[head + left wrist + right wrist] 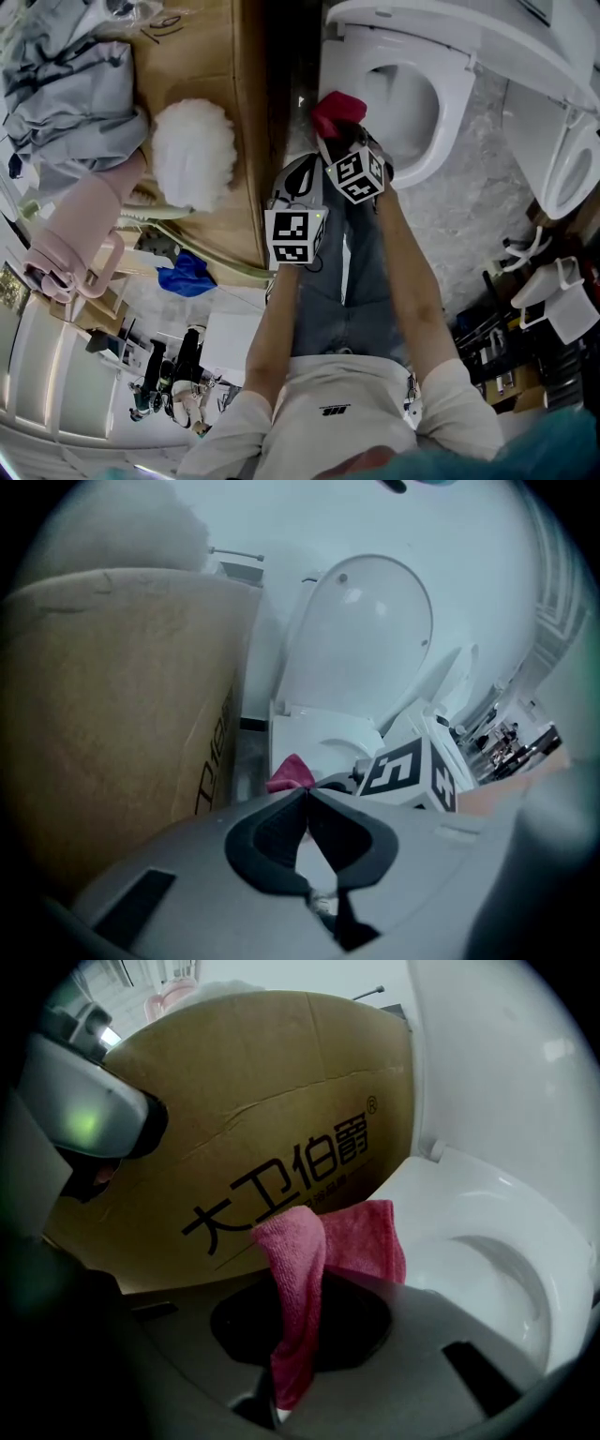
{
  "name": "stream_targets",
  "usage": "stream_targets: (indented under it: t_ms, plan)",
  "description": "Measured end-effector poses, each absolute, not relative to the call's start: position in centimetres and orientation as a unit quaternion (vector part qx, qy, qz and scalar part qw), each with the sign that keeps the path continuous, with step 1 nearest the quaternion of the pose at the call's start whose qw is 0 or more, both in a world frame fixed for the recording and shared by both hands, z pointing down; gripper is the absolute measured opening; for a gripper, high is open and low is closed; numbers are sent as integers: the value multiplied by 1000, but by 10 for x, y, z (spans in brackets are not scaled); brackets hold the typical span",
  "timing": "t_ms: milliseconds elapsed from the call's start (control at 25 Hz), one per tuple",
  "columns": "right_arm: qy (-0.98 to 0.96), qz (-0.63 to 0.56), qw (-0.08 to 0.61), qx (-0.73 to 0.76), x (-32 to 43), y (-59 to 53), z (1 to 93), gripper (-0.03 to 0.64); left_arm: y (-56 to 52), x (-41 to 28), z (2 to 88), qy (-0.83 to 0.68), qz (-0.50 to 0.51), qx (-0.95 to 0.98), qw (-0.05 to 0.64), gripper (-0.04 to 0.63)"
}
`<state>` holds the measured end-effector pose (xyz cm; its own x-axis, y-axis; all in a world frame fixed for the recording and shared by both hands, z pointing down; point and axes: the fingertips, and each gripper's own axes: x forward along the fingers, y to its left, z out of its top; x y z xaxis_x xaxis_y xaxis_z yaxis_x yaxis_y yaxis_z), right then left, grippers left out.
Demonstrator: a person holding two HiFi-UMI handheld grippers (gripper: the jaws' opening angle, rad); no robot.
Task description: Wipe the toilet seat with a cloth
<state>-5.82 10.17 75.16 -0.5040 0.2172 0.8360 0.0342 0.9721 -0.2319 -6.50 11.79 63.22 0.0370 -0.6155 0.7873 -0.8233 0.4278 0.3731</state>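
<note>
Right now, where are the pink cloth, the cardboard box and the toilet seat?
pink cloth (298, 1279): right gripper view, strip clamped between the jaws.
cardboard box (262, 1082): right gripper view, printed side.
toilet seat (457, 98): head view, white rim around the bowl.

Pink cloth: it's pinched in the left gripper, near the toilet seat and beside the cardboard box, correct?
Not quite. The pink cloth is pinched in the right gripper, not the left; the right gripper view shows it between those jaws. The left gripper is shut on nothing. The rest holds: it is near the toilet seat, beside the cardboard box.
</note>
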Motion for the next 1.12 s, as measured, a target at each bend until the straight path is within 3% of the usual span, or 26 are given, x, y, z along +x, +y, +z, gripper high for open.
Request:
stream_targets:
  t_ms: [1120]
  plan:
    - [-880,36,465,-88,-122,17,746,23,62,-100,624,-712,101,509,473,14]
